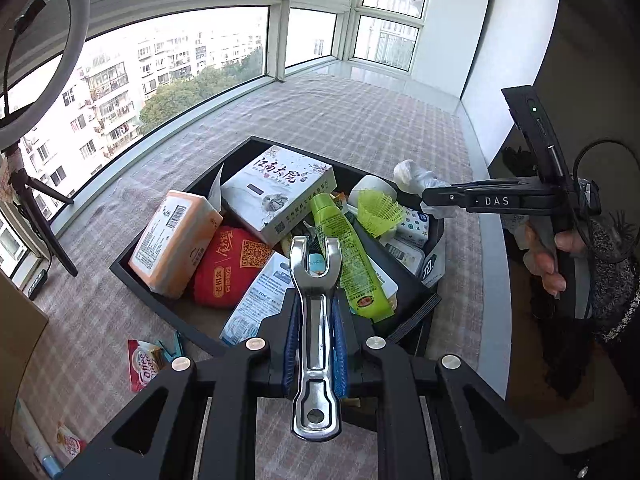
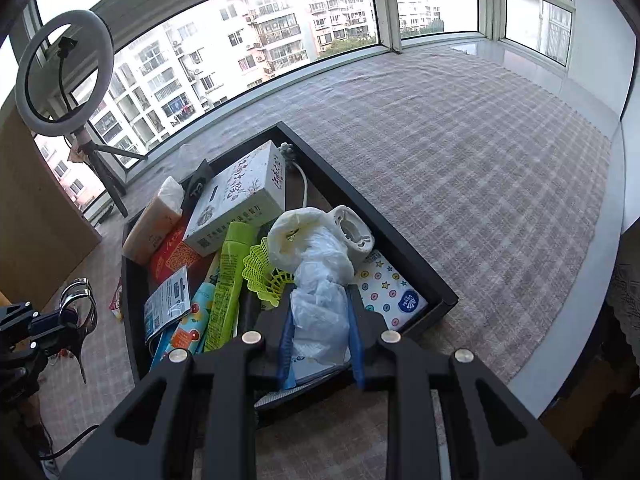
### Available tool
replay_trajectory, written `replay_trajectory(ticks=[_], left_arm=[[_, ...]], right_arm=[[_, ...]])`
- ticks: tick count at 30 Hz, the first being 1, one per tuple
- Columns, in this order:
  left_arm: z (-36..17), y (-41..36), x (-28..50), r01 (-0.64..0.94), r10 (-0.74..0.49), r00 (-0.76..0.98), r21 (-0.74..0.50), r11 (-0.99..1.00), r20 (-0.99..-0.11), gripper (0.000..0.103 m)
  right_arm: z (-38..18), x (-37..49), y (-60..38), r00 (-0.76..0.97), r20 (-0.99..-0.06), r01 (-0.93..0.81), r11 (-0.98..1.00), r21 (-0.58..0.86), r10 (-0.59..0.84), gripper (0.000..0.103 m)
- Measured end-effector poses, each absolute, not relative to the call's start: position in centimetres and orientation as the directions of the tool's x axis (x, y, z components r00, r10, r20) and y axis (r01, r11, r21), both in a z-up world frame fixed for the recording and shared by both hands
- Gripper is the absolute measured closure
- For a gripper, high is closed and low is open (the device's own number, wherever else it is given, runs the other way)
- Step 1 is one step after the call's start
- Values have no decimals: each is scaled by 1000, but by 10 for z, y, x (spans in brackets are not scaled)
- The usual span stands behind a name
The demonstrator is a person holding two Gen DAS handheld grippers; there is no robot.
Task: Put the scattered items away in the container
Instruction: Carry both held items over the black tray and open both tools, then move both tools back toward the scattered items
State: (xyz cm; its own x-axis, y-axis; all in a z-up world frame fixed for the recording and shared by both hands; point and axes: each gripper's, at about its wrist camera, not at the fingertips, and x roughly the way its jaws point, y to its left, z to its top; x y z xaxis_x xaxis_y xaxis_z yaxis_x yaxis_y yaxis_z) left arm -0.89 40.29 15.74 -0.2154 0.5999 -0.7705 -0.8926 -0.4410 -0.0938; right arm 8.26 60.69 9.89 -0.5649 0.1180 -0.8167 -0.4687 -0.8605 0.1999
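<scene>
A flat silver forked tool [image 1: 316, 320] lies lengthwise between the blue pads of my left gripper [image 1: 316, 304], above the near edge of the black tray [image 1: 160, 292]. A thin dark gap shows beside its shaft, so the pads look slack. My right gripper [image 2: 320, 300] is shut on a crumpled white plastic bag [image 2: 316, 264] over the tray's right part; the left wrist view shows that gripper [image 1: 424, 200] and the bag [image 1: 412, 176] at the tray's far right corner. The tray holds a white box [image 1: 280, 196], an orange pack [image 1: 172, 244], a red packet [image 1: 232, 264] and a green tube [image 1: 348, 256].
On the checked cloth, left of the tray, lie a coffee sachet [image 1: 144, 364] and a blue clip [image 1: 174, 346]. A ring light on a tripod [image 2: 60, 76] stands by the window at the far left. A person's hand [image 1: 548, 256] grips the right gripper's handle.
</scene>
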Motion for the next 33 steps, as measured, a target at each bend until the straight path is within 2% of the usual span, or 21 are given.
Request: replay_trajectory(ticks=[1,2,3,4,12,19,25,33], left_arm=[[157,408,-10,-886,581,-236,-74,-458,-779,59],[158,412,-13,-876,568,-256,-60,-478,-782,39],[161,411,-13,-875,577,-265,-58,-480,-772,40],[163,409,-13,-875,584,-273,-55,-481,-764,40],[169,369,-24,-853,561,-329,-16,-522,-760,40],[156,288,-35,-784,499,-389,-7,-621,-775,40],[130,181,-37,-638,376,-446,-6,-770,-813,42],[95,56,-38,-365,211,-467,-30,-931,-859,53]], right_arm=[[97,79,607,-553,-825,-468,-863,190,118,72],[97,77,608,-542,-829,-484,-857,174,138,67],[100,80,608,-550,-821,-497,-850,172,155,59],[104,83,608,-566,-808,-503,-845,183,162,58],[128,81,604,-615,-771,-482,-853,200,167,58],[134,61,575,-638,-765,-391,-893,222,90,58],[128,37,522,-637,-770,-241,-938,249,-41,58],[111,-22,419,-561,-800,23,-970,240,-212,58]])
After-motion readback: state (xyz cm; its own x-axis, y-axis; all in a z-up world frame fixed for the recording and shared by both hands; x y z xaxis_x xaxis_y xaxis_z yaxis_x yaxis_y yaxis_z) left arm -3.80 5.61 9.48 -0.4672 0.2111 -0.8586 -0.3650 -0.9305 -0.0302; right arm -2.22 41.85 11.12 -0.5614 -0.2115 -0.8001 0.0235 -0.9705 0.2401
